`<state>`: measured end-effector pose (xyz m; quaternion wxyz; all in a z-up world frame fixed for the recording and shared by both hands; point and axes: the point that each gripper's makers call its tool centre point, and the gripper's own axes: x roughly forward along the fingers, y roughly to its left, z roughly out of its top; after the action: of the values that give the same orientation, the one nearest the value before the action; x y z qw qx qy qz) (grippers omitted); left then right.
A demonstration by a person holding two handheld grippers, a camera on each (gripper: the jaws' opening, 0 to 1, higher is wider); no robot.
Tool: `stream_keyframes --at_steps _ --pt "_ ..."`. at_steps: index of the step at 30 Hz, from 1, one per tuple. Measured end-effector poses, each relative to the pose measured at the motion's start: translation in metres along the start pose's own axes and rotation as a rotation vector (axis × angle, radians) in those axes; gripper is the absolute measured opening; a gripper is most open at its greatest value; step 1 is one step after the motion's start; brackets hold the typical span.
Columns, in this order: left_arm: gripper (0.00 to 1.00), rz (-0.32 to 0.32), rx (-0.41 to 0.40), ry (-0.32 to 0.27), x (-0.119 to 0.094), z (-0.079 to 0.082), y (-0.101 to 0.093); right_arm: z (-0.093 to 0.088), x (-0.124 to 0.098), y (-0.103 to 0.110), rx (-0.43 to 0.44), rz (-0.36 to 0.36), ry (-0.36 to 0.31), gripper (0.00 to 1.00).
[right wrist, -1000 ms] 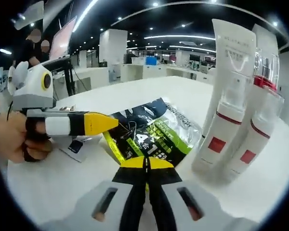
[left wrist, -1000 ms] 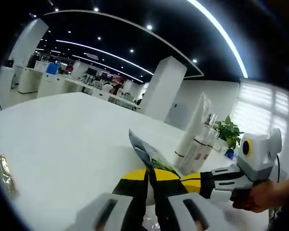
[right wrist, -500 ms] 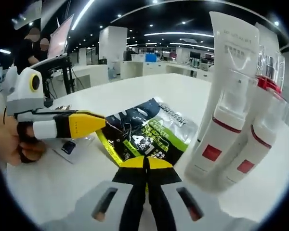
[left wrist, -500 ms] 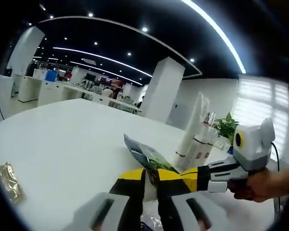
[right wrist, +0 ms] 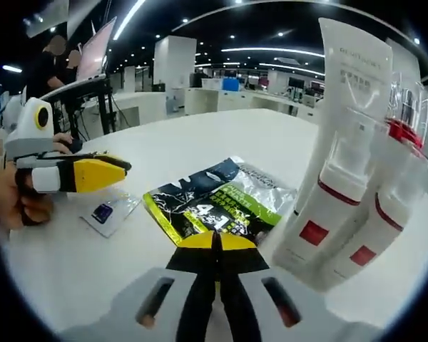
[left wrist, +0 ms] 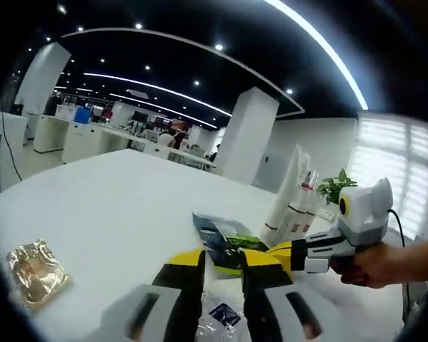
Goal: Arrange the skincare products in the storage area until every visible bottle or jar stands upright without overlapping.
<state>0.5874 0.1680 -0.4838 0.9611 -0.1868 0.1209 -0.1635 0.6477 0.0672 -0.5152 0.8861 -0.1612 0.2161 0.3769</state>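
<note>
A green and black foil pouch (right wrist: 221, 206) lies on the white table (right wrist: 164, 142); its near edge meets the tips of my right gripper (right wrist: 215, 242), whose jaws are closed together on it. A tall white tube (right wrist: 346, 128) and two red-banded pump bottles (right wrist: 385, 214) stand upright to the right, close together. My left gripper (left wrist: 222, 263) is open with nothing between its jaws, and the pouch (left wrist: 225, 239) lies just beyond them. The left gripper (right wrist: 121, 167) hovers at the left, apart from the pouch. The right gripper (left wrist: 274, 251) reaches the pouch from the right.
A small clear sachet (right wrist: 107, 212) lies flat under the left gripper. A crumpled gold packet (left wrist: 36, 267) sits on the table at the left. A potted plant (left wrist: 335, 189) stands behind the bottles (left wrist: 292, 203). A desk with a monitor (right wrist: 93, 57) stands beyond the table's edge.
My left gripper has opened, let go of the pouch and drawn away from it. The pouch has dropped flatter onto the table. The right gripper stays shut at its edge.
</note>
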Motion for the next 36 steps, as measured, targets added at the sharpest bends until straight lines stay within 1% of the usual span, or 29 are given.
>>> stream_keyframes --at_steps 2,4,5,7,8,9,11,12,14,15,16,17,18,20,22,23,24,27,29,30,31,32,34,35,36 --pt "0.22 0.007 -0.001 -0.008 -0.010 0.001 0.003 0.002 -0.003 0.003 -0.005 0.001 -0.001 0.02" --pt "0.25 0.018 -0.014 -0.017 -0.023 0.003 0.006 0.013 -0.005 0.012 0.025 0.023 -0.050 0.07" --pt "0.27 0.014 -0.021 -0.014 -0.026 0.002 0.006 0.017 -0.006 0.016 0.045 0.033 -0.067 0.10" --pt "0.31 0.005 -0.019 -0.002 -0.031 0.000 0.003 0.025 -0.009 0.026 0.072 0.064 -0.091 0.11" --pt "0.32 0.003 -0.016 0.005 -0.033 -0.002 0.003 0.031 -0.009 0.034 0.096 0.091 -0.113 0.12" --pt "0.33 0.002 -0.013 0.015 -0.034 -0.004 0.002 0.034 -0.010 0.039 0.115 0.110 -0.124 0.13" --pt "0.36 0.003 -0.023 0.048 -0.036 -0.011 0.001 0.042 -0.010 0.053 0.191 0.166 -0.141 0.15" --pt "0.37 0.001 -0.023 0.052 -0.037 -0.013 -0.001 0.044 -0.010 0.061 0.213 0.202 -0.143 0.16" --pt "0.38 -0.002 -0.039 0.075 -0.041 -0.021 -0.003 0.043 -0.008 0.068 0.234 0.227 -0.123 0.19" --pt "0.38 -0.001 -0.045 0.083 -0.042 -0.025 -0.003 0.043 -0.007 0.076 0.230 0.260 -0.114 0.19" --pt "0.38 0.003 -0.046 0.100 -0.043 -0.030 -0.003 0.040 -0.006 0.082 0.228 0.281 -0.091 0.19" --pt "0.38 0.005 -0.045 0.106 -0.044 -0.032 -0.003 0.038 -0.006 0.084 0.224 0.283 -0.078 0.21" --pt "0.39 0.005 -0.043 0.113 -0.045 -0.034 -0.003 0.032 -0.003 0.087 0.204 0.282 -0.050 0.22" --pt "0.41 -0.009 -0.058 0.124 -0.046 -0.038 -0.004 0.027 -0.001 0.094 0.187 0.294 -0.021 0.24" --pt "0.41 -0.019 -0.053 0.115 -0.047 -0.036 -0.005 0.020 0.000 0.098 0.153 0.292 0.019 0.27" --pt "0.43 -0.026 -0.055 0.104 -0.048 -0.035 -0.006 0.018 0.000 0.101 0.132 0.294 0.030 0.28" --pt "0.44 -0.032 -0.073 0.110 -0.048 -0.036 -0.004 0.019 0.001 0.106 0.121 0.299 0.032 0.28" --pt "0.42 -0.038 -0.065 0.115 -0.048 -0.037 -0.006 0.018 0.002 0.108 0.122 0.300 0.051 0.27" --pt "0.40 -0.048 -0.083 0.112 -0.048 -0.037 -0.005 0.018 0.003 0.110 0.164 0.317 0.066 0.27" --pt "0.41 -0.057 -0.101 0.107 -0.048 -0.036 -0.005 0.019 0.002 0.109 0.170 0.319 0.071 0.27" --pt "0.42 -0.072 -0.143 0.093 -0.049 -0.033 -0.007 0.020 0.002 0.108 0.160 0.313 0.070 0.29" --pt "0.45 -0.090 -0.160 0.076 -0.050 -0.030 -0.009 0.021 0.002 0.107 0.151 0.305 0.072 0.29" --pt "0.48 -0.120 -0.159 0.049 -0.055 -0.025 -0.012 0.022 0.002 0.107 0.146 0.300 0.077 0.31" --pt "0.48 -0.146 -0.150 -0.021 -0.060 -0.012 -0.017 0.024 0.002 0.110 0.144 0.301 0.080 0.32" --pt "0.48 -0.142 -0.154 -0.040 -0.063 -0.009 -0.018 0.025 0.002 0.110 0.141 0.302 0.081 0.34"
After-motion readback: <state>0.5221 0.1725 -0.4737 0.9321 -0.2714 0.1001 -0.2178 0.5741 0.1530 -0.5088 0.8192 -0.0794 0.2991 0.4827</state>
